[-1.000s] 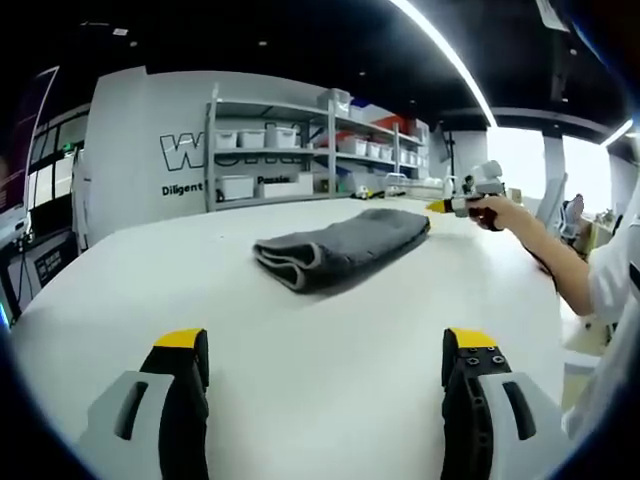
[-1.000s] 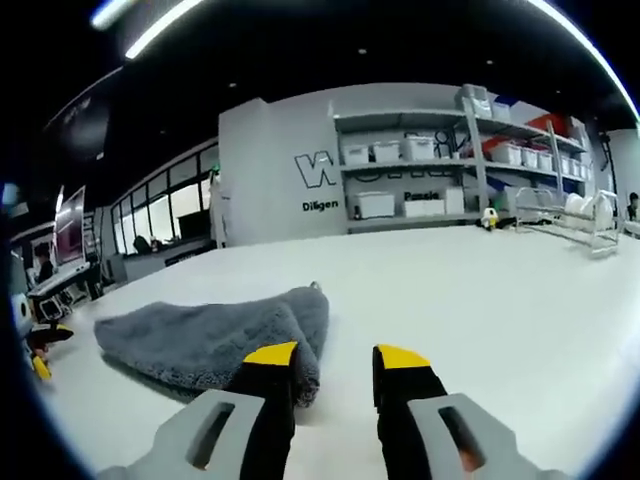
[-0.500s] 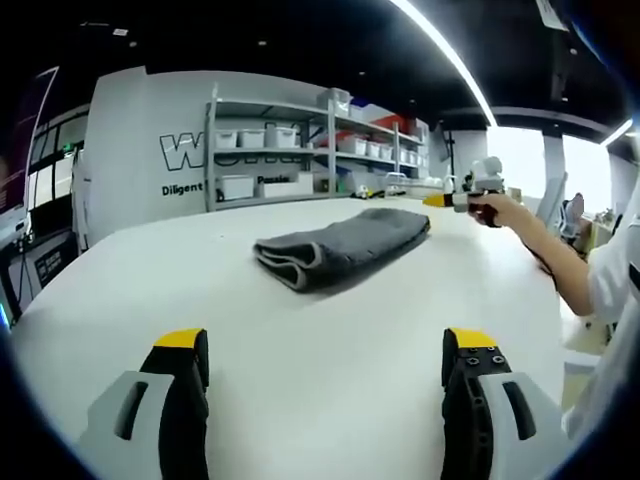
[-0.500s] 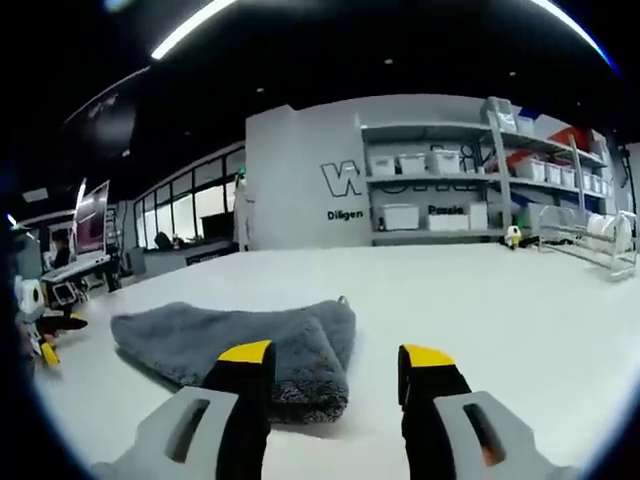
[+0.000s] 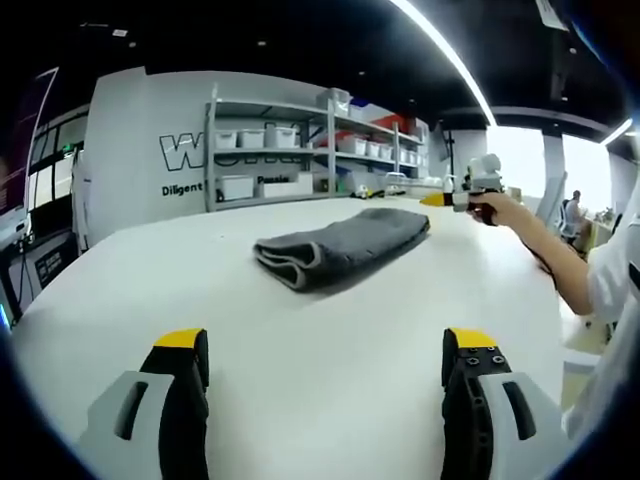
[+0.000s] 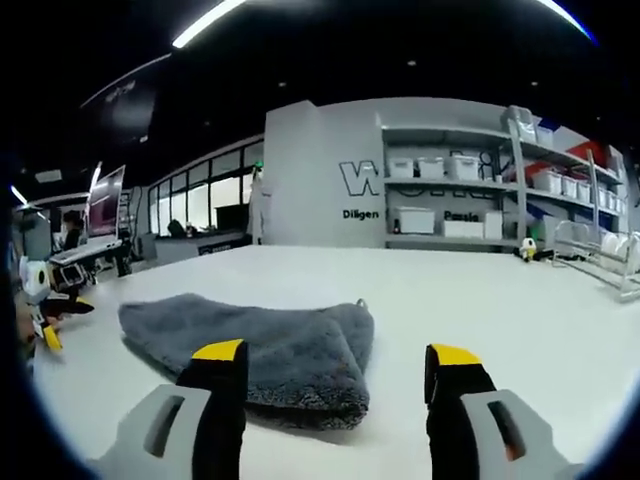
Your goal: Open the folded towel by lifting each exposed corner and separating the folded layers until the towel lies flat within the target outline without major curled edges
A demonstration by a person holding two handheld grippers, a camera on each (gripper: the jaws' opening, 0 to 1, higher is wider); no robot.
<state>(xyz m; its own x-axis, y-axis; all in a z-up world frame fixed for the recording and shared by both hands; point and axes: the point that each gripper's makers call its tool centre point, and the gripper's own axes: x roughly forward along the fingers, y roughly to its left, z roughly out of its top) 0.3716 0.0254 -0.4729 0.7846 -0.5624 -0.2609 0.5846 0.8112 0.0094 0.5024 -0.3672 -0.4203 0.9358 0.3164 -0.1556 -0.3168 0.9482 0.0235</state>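
Two yellow-tipped jaws of the left claw [image 5: 325, 345] rise at the bottom of the left gripper view, set wide apart with bare white worktop [image 5: 330, 330] between them. Farther out, well apart from those jaws, the grey towel [image 5: 343, 244] lies folded on the worktop, its rolled fold edge turned toward this camera. Beyond the towel's far right corner, a person's hand [image 5: 497, 209] holds the right claw [image 5: 436, 201] just beside that corner; from here its jaw spacing cannot be told.

The right gripper view gives the spacing: the right claw [image 6: 338, 352] stands wide, gripping nothing, with the towel [image 6: 255, 347] lying just past the left jaw tip and its fringed corner reaching into the gap between the jaws. At this view's far left edge the left claw [image 6: 45, 320] appears, small and blurred. Shelving [image 6: 470, 195] with white bins lines the far wall.
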